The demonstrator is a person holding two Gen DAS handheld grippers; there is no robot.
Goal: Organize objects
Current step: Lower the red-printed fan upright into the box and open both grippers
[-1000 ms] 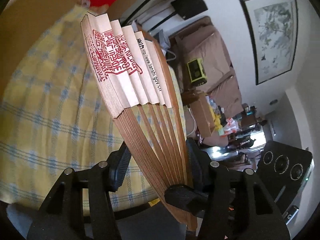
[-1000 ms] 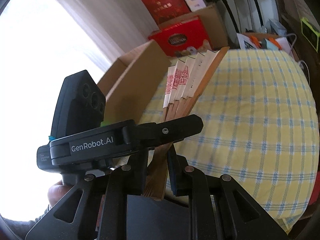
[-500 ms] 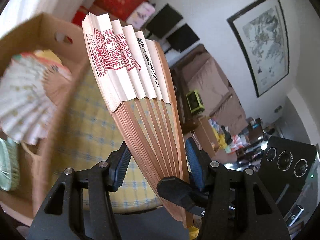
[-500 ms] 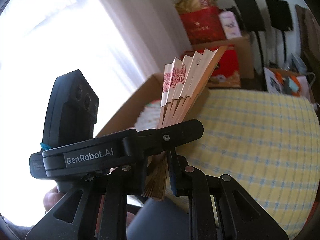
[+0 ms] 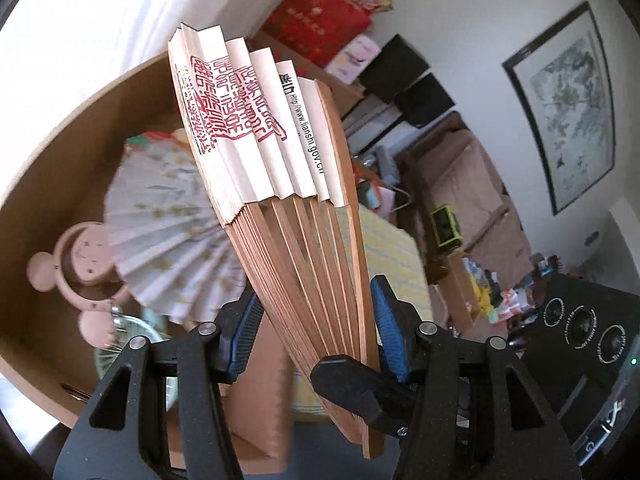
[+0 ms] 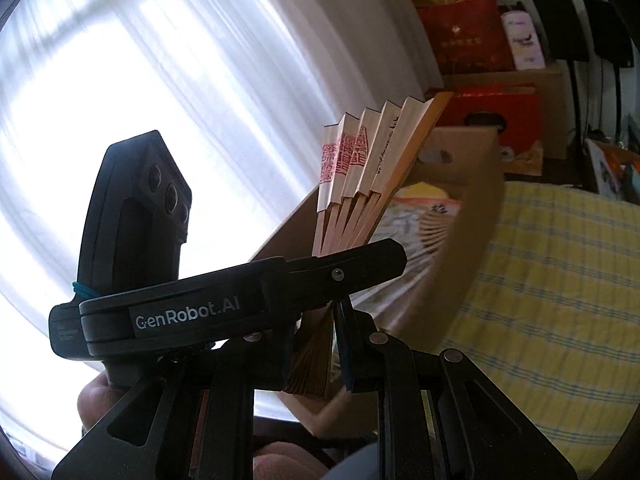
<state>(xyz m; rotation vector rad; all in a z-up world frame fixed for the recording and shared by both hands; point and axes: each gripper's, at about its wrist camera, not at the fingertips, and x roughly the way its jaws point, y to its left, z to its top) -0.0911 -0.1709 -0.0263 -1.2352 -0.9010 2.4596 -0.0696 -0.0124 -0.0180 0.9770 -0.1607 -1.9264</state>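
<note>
A partly folded paper fan (image 5: 276, 184) with wooden ribs and red seal print stands upright between both grippers. My left gripper (image 5: 316, 332) is shut on its ribs. My right gripper (image 6: 316, 344) is shut on the fan's lower ribs (image 6: 312, 368); the fan top (image 6: 360, 160) rises above the left gripper's body (image 6: 224, 308), which crosses in front. The fan is held over an open cardboard box (image 5: 100, 128), also in the right wrist view (image 6: 468, 184).
Inside the box lie an open white fan (image 5: 168, 220), a pink mouse-eared handheld fan (image 5: 80, 264) and a green round thing (image 5: 128, 344). A yellow checked tablecloth (image 6: 560, 300) lies to the right. Red gift boxes (image 6: 472, 40) stand behind.
Both grippers have carried the fan from over the checked tablecloth to the left, over the open cardboard box. The grip on the fan is unchanged.
</note>
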